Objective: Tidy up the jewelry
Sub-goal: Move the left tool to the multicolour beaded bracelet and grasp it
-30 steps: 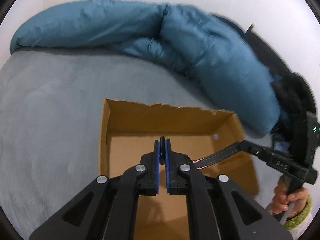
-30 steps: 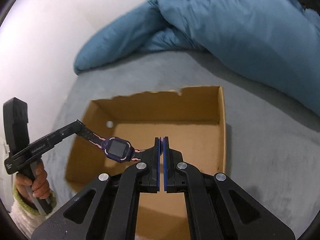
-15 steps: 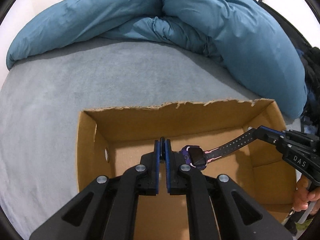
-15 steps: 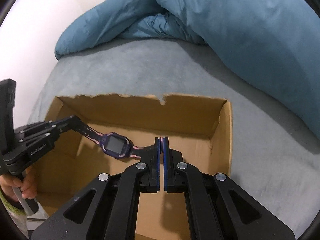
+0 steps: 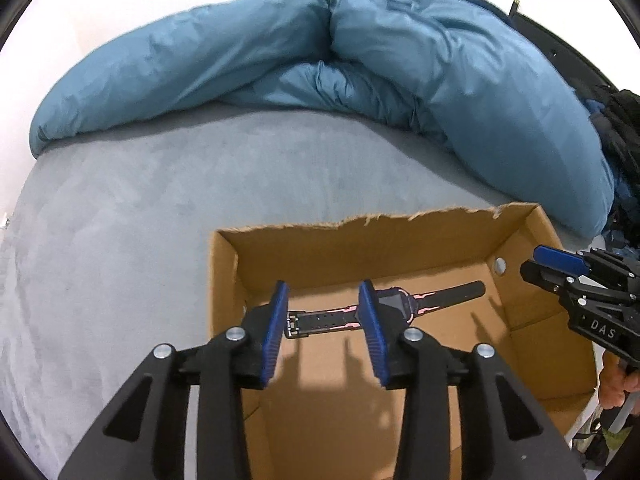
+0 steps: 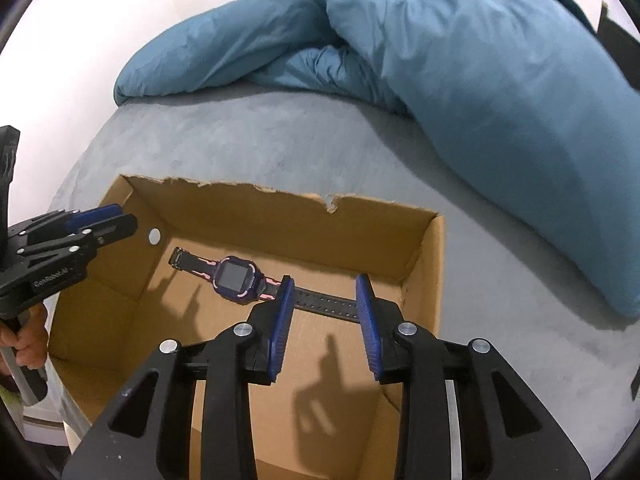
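A purple and pink smartwatch with a black strap lies flat on the floor of an open cardboard box. It also shows in the right wrist view, inside the box. My left gripper is open and empty above the watch's buckle end. My right gripper is open and empty above the other strap end. Each gripper shows at the edge of the other's view, the right gripper and the left gripper.
The box sits on a grey bed sheet. A bunched blue duvet lies behind and to the right of it. A white wall is beyond. Dark items sit at the far right.
Both grippers were shut on the watch strap ends and held it over the box. Both have opened and the watch now lies on the box floor.
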Demonstrator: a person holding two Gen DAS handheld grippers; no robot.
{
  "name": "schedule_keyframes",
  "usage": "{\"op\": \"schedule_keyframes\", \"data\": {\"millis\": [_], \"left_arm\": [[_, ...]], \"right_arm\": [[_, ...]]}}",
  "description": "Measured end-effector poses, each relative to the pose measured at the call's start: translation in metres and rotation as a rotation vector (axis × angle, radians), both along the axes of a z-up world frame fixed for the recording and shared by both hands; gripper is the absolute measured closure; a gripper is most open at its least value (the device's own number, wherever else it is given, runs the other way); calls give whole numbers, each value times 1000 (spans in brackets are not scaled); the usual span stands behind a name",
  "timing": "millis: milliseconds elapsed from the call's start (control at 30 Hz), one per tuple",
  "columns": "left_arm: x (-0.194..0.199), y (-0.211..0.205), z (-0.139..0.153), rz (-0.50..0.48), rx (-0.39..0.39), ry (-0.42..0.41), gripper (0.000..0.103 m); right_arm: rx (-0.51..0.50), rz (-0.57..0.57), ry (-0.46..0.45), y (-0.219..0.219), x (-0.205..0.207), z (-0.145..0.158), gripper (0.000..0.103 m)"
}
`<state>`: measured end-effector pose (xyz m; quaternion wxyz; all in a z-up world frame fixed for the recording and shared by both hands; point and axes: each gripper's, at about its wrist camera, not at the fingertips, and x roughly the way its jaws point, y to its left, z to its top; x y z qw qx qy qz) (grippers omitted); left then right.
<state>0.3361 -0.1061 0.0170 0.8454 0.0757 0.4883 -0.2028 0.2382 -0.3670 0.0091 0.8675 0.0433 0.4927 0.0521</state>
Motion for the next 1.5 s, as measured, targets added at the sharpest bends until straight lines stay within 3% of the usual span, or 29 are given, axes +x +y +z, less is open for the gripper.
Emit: {"op": "schedule_keyframes", "data": {"millis": [167,300,467,633,933,1133,1500], "left_arm": [[-27,25,35,1,-59,-76,65],[-65,57,64,6,-101,-161,60],[-122,100,72,45,-100,-240,56],[-172,141,48,84,-122,-225,55],[-218,140,-20,-6,-88,-213,55],[-215,122,-48,-111,-24,-238,55],[-191,109,-88,-228,10,-183,74]], "right_arm": [[26,-4,-89,-8,-30,30,71],[68,23,-194,-10,-82,62,69],[38,70,-286,-1,-146,75,64],[50,70,-265,19,-194,51,64],[123,89,-174,80,-198,-19,66],[131,123,-171,115,-180,-46,68],[126,128,-119,139,-149,-80,80]]}}
